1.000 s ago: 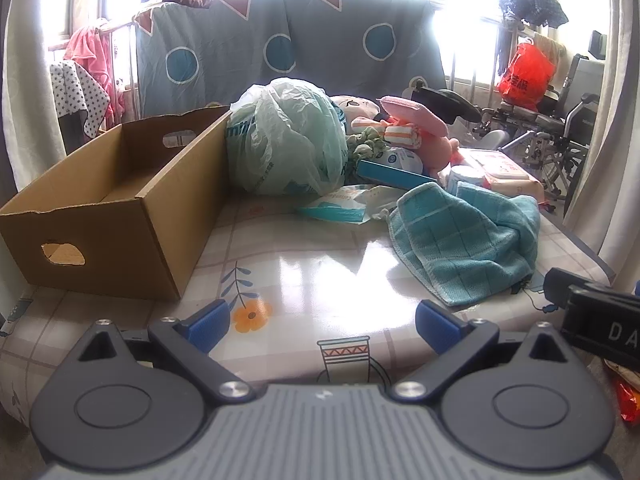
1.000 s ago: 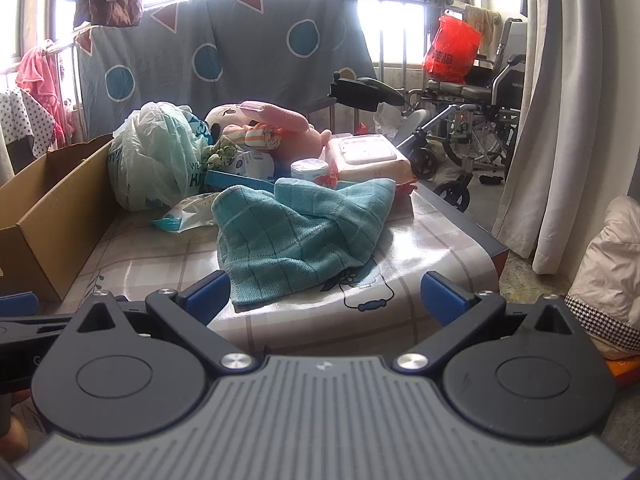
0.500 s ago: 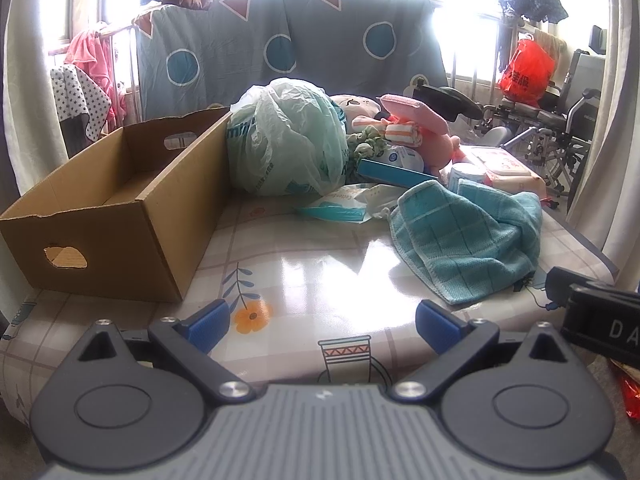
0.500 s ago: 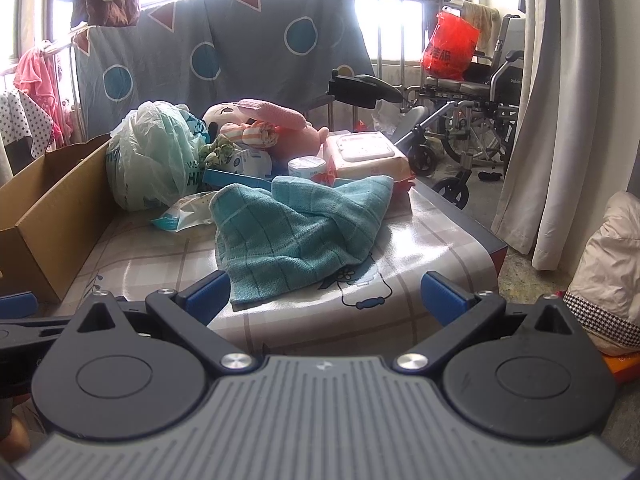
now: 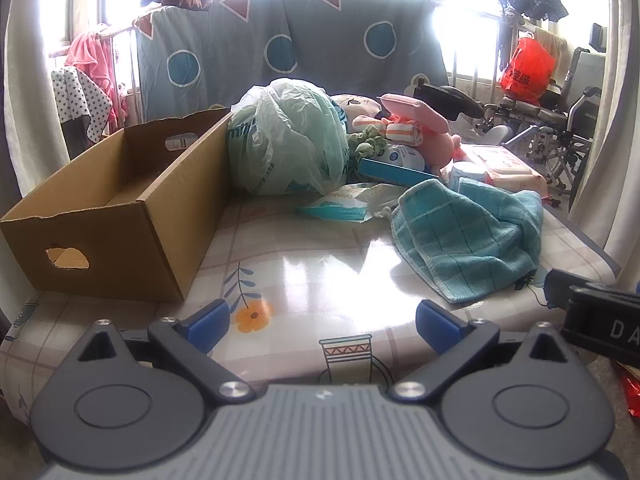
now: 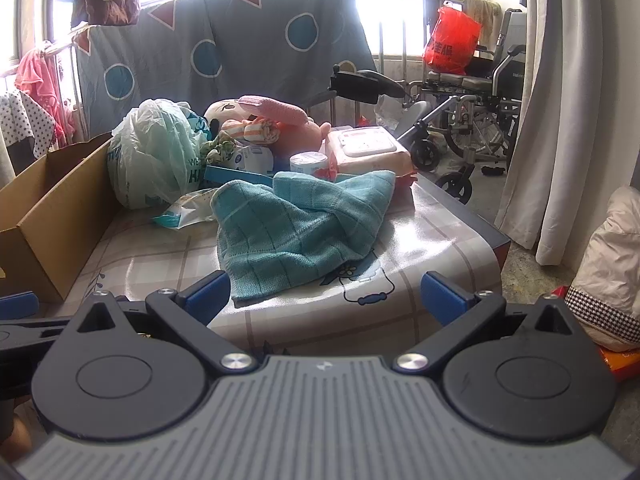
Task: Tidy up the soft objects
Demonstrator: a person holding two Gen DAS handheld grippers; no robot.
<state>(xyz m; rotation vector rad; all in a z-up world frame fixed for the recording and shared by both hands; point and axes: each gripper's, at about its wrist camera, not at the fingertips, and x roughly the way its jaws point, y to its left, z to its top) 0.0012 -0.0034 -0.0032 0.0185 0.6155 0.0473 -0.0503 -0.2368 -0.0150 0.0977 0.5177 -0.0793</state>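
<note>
Both grippers, left (image 5: 323, 322) and right (image 6: 325, 291), hover at the table (image 5: 320, 264) edge, jaws wide and empty; towel (image 6: 296, 224) lies crumpled beside the box (image 5: 120, 208).

Left gripper (image 5: 322, 322) is seen at lower centre, blue fingers (image 5: 208, 322) spread apart above the patterned desk (image 5: 320, 272). An open cardboard box (image 5: 120, 216) is shown at left, a crumpled teal towel (image 5: 468, 236) at right, a green plastic bag (image 5: 288, 140) behind.
</note>
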